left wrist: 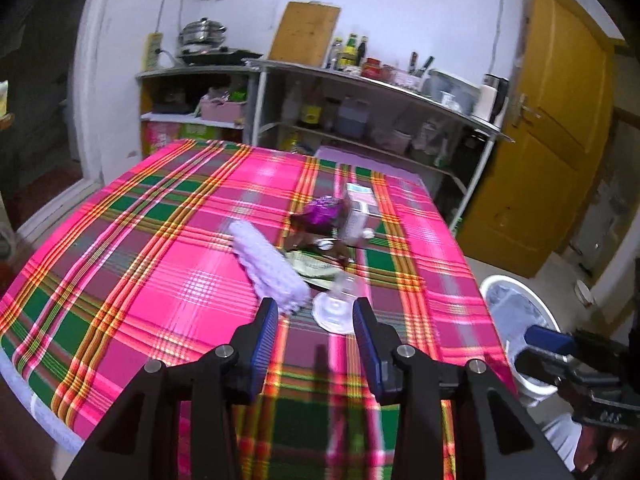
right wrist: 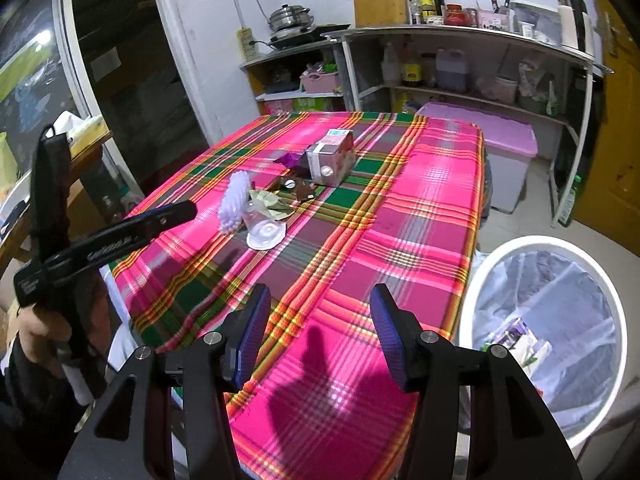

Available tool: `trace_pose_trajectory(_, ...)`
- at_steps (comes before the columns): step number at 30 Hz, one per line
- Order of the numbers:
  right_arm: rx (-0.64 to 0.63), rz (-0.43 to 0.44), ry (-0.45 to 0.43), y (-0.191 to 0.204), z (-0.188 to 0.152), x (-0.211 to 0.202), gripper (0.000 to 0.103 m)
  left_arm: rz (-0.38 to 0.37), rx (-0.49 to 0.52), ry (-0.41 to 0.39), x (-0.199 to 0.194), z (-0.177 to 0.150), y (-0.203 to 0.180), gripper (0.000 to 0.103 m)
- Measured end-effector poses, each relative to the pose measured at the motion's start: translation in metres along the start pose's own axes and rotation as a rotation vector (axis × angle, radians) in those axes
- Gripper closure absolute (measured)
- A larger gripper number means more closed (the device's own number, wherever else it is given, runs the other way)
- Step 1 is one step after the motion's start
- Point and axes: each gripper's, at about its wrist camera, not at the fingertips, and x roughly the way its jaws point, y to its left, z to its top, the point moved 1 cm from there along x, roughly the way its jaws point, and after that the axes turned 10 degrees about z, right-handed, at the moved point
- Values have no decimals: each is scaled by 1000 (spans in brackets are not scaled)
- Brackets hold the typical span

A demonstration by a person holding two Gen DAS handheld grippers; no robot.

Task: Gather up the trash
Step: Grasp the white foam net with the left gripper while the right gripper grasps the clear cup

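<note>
Left gripper [left wrist: 314,322] is pointing down over the plaid cloth [left wrist: 132,264], jaws standing partly open with nothing between them. Just beyond its tips are sitting a white foam net [left wrist: 266,266], ribbed and soft, and a clear plastic cup [left wrist: 340,300] tipped on its round white lid. Farther ahead are lying a crumpled green wrapper [left wrist: 312,268], dark foil scraps [left wrist: 320,246], a purple wrapper [left wrist: 324,212] and a boxy carton [left wrist: 358,216] on its side.

Right gripper [right wrist: 318,312] is hanging over the near cloth edge, jaws likewise partly open and gripping nothing. A hand [right wrist: 38,332] is grasping the left tool's handle at its left.

Beside the right gripper, off the table's right edge, a round white bin [right wrist: 472,292] with a clear liner is holding some trash. Bare cloth is lying open between both grippers and the trash.
</note>
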Motion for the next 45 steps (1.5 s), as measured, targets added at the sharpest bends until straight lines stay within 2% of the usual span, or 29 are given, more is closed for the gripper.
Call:
trace_pose_trajectory(9,4,3,16,-5,10,14,50,14,-53,32,40,19,11,64)
trace_pose_trajectory(20,-8,11,34,-2,25,33,50,34,-64,133,98,27,16,65)
trace_pose_trajectory(24,-23,24,39,6,32,42,50,17,-64,137,96,23,21,78)
trace_pose_trajectory(29,-47,48,52,20,42,61,50,9,-55,123,85,18,29,86)
trace_pose_trajectory(43,-85,61,119,40,67,129,50,-12,-67,85,55,0,57,89)
trace_pose_trajectory(44,-87,55,122,41,67,132,51,-13,-71,83,53,-1,59,89)
trace_pose_trajectory(45,-89,46,126,41,68,135,57,-13,-73,82,53,-1,61,89)
